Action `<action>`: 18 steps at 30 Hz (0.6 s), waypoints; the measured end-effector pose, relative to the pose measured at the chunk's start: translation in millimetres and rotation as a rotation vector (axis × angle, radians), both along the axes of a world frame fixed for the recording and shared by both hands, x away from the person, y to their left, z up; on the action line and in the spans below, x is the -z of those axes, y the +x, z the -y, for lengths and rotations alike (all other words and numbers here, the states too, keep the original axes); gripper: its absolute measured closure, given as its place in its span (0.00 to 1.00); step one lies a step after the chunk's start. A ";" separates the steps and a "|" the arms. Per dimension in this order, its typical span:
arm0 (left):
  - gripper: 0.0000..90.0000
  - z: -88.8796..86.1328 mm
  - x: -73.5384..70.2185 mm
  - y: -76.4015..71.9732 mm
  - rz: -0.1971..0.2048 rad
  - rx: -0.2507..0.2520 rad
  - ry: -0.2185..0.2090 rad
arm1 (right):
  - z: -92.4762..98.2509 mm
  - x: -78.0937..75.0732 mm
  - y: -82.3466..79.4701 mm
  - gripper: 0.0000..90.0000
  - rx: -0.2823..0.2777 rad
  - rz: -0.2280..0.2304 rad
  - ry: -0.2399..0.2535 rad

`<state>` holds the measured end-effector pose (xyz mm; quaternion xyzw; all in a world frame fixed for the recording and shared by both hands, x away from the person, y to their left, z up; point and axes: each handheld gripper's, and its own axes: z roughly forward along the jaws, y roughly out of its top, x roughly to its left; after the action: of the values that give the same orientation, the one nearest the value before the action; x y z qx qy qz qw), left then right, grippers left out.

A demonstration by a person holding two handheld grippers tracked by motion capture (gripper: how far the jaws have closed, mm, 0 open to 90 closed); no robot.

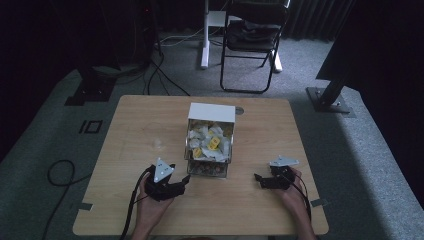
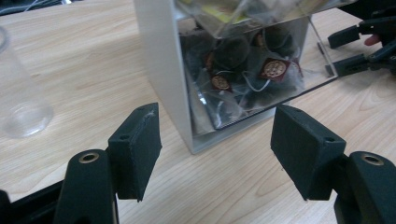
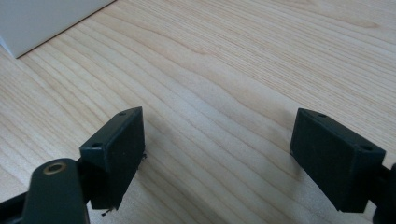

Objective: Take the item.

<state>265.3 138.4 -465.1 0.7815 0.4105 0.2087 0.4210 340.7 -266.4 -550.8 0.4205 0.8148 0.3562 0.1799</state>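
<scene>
A white box (image 1: 211, 113) with a clear front stands at the table's middle. Its upper part holds light and yellow tea bags (image 1: 210, 142), and its lower part holds dark ones (image 2: 243, 60). My left gripper (image 1: 181, 173) sits just left of the box's near corner. It is open, and its jaws (image 2: 217, 140) frame the box's white side wall (image 2: 161, 70) with nothing between them. My right gripper (image 1: 257, 181) rests on the table to the right of the box. It is open over bare wood (image 3: 217, 149), and the box's corner (image 3: 42, 18) lies beyond it.
A clear plastic cup (image 2: 18, 102) stands on the table to the left of the box. The wooden table (image 1: 140, 120) has bare room all around the box. Behind the table are a folding chair (image 1: 252, 35), stand bases and cables on grey carpet.
</scene>
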 end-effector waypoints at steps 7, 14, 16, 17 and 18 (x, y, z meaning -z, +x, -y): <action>0.38 12.4 1.8 -0.9 0.002 0.034 -0.008 | 0.0 0.0 0.0 0.20 0.000 0.000 0.000; 0.38 25.9 3.1 -0.9 0.006 0.072 -0.008 | 0.0 0.0 0.0 0.20 0.000 0.000 0.000; 0.38 29.7 3.4 -0.3 0.007 0.084 -0.008 | 0.0 0.0 0.0 0.20 0.000 0.000 0.000; 0.38 31.6 3.7 0.0 0.007 0.089 -0.007 | 0.0 0.0 0.0 0.20 0.000 0.000 0.000; 0.38 33.4 4.2 0.5 0.007 0.096 -0.007 | 0.0 0.0 0.0 0.20 0.000 0.000 0.000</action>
<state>265.7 104.9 -469.3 0.7980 0.3720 0.1896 0.4347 340.7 -266.5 -550.8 0.4203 0.8149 0.3562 0.1800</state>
